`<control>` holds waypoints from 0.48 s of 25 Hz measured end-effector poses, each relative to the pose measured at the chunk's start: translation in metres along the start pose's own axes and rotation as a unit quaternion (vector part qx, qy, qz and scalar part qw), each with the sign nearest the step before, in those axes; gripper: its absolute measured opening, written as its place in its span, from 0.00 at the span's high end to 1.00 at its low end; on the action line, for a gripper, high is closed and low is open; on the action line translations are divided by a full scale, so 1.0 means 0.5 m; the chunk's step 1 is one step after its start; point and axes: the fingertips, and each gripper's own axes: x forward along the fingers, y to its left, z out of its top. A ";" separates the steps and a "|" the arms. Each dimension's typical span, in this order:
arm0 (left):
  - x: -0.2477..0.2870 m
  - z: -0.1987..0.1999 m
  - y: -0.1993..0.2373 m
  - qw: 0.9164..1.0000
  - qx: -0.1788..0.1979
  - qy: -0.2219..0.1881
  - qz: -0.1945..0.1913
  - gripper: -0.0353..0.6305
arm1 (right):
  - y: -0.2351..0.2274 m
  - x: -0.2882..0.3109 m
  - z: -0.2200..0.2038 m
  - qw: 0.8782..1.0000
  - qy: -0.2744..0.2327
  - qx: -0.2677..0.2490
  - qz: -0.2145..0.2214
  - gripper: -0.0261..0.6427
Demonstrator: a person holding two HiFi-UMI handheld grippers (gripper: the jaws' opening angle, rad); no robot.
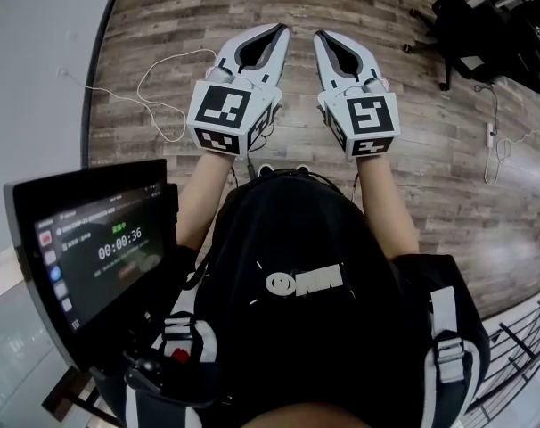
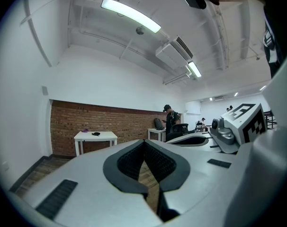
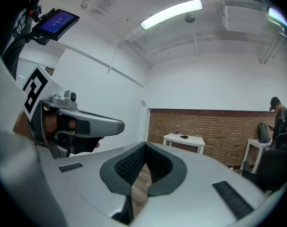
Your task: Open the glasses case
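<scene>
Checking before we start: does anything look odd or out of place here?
No glasses case is in view. The left hand-held gripper and right hand-held gripper are shut and empty over the wooden floor, where a loose white cable trails.

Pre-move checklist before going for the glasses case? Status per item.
1. Glasses case in view: not ok, none of the three views shows it.
2. Left gripper jaws together, nothing between: ok.
3. Right gripper jaws together, nothing between: ok.
4. Grippers apart from each other: ok, side by side, wood floor showing between.
5. Work surface beneath grippers: not ok, only wood floor.
6. Small dark item on far white table is the case: cannot tell.
</scene>
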 end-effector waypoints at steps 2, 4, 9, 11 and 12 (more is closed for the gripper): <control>0.002 0.002 0.004 1.000 0.000 -0.002 0.002 0.94 | -0.001 0.004 0.002 1.000 -0.003 -0.001 0.000 0.96; 0.003 0.002 0.008 1.000 0.001 -0.004 0.002 0.94 | -0.001 0.008 0.004 1.000 -0.004 -0.003 0.000 0.96; 0.007 -0.001 0.019 1.000 0.001 -0.005 0.004 0.94 | -0.001 0.024 0.009 1.000 -0.009 -0.007 0.003 0.96; 0.009 -0.003 0.025 1.000 0.001 -0.005 0.004 0.94 | 0.001 0.031 0.010 1.000 -0.009 -0.008 0.005 0.96; 0.012 -0.002 0.028 1.000 0.000 -0.005 0.005 0.94 | -0.001 0.035 0.010 1.000 -0.009 -0.008 0.005 0.96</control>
